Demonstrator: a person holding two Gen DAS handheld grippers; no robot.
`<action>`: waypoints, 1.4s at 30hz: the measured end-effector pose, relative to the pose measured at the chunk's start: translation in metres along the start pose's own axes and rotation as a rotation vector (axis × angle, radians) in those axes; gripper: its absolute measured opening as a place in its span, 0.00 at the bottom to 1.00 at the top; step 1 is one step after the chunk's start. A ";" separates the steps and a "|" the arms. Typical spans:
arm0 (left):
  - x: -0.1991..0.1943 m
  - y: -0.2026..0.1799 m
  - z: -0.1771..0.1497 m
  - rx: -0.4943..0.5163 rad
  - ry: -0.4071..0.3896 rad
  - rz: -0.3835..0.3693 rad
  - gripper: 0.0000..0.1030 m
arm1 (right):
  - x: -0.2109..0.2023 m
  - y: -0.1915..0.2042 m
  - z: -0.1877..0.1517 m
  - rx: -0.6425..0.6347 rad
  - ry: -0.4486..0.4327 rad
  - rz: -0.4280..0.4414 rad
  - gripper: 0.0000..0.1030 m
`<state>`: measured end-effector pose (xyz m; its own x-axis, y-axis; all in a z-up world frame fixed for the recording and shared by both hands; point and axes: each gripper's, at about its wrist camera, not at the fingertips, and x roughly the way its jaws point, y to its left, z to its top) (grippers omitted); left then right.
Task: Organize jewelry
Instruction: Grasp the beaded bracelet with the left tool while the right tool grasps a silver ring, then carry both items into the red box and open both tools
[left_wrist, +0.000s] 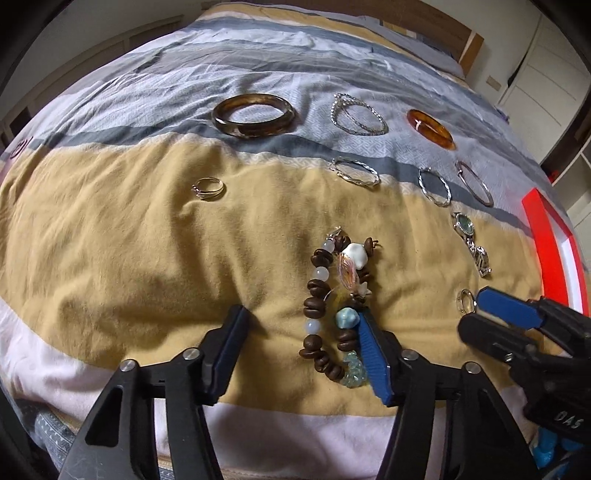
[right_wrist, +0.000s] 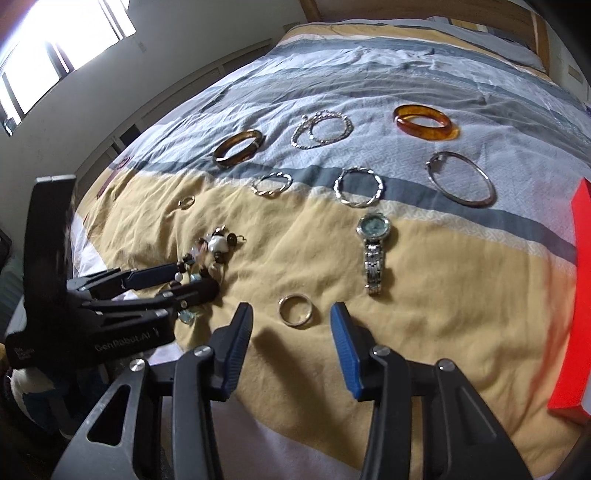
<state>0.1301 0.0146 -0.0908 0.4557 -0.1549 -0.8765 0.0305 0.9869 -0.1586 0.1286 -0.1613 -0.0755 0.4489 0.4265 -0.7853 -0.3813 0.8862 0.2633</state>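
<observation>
Jewelry lies spread on a striped bedspread (left_wrist: 110, 240). My left gripper (left_wrist: 303, 317) is open, its jaws on either side of a beaded bracelet (left_wrist: 334, 302) of brown, white and blue beads; the bracelet also shows in the right wrist view (right_wrist: 214, 247). My right gripper (right_wrist: 291, 314) is open, low over a silver ring (right_wrist: 295, 309), which also shows in the left wrist view (left_wrist: 464, 300). A silver watch (right_wrist: 373, 251) lies just beyond the ring. A small ring (left_wrist: 208, 188) lies apart on the left.
Further back lie a dark brown bangle (left_wrist: 254, 115), an amber bangle (right_wrist: 426, 122), a chain bracelet (right_wrist: 321, 129), two twisted silver bangles (right_wrist: 272, 184) (right_wrist: 360, 191) and a thin silver bangle (right_wrist: 463, 178). A red box (right_wrist: 580, 295) stands at the right edge.
</observation>
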 end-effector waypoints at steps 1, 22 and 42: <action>-0.001 0.002 -0.001 -0.006 -0.003 -0.007 0.50 | 0.002 0.001 0.000 -0.006 0.005 -0.005 0.41; -0.046 0.004 -0.017 -0.043 -0.035 -0.130 0.11 | -0.026 0.025 -0.005 -0.037 -0.037 -0.010 0.19; -0.124 -0.091 -0.015 0.165 -0.115 -0.218 0.11 | -0.170 -0.040 -0.059 0.128 -0.264 -0.151 0.19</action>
<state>0.0571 -0.0570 0.0258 0.5199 -0.3673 -0.7712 0.2786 0.9264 -0.2534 0.0199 -0.2805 0.0147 0.6929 0.3057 -0.6531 -0.1970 0.9515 0.2364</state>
